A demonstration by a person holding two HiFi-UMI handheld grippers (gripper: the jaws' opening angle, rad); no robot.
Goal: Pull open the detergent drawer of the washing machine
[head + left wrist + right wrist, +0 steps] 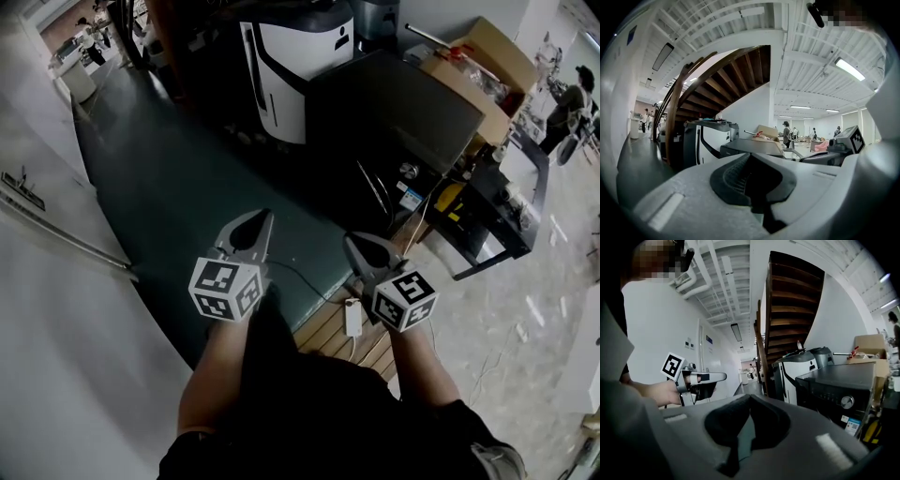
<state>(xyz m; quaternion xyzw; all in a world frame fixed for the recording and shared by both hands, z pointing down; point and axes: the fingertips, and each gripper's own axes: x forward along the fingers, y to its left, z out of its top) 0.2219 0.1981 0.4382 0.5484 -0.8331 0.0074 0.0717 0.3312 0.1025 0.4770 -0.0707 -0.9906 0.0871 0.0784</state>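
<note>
**Head view: both claws pressed shut and empty, well short of the washing machine**

The head view looks steeply down on two forearms stretched out over a dark green floor (187, 187). The left claw (255, 217) and the right claw (354, 240) point side by side towards the top of the picture, each with a white cube of black square markers behind it. The left gripper view shows its two dark ribbed pads closed against each other with nothing between them. The right gripper view shows the same, with the pads together and empty.

The black box-shaped washing machine (403, 122) stands ahead of the claws and to the right, well apart from both. In the right gripper view its dark front panel carries a round silver knob (847, 401). The detergent drawer cannot be picked out on that panel from here.

Just left of the washing machine stands a white machine with black curved trim (295, 66). An open brown cardboard box (478, 66) sits beyond the washing machine, at its right. A small white power adapter (353, 317) lies on pale wooden slats just beside the right claw, with a thin black cable running away from it across the floor. A white wall (56, 309) fills the left edge. A dark wooden staircase (792, 301) rises behind the machines.
</note>
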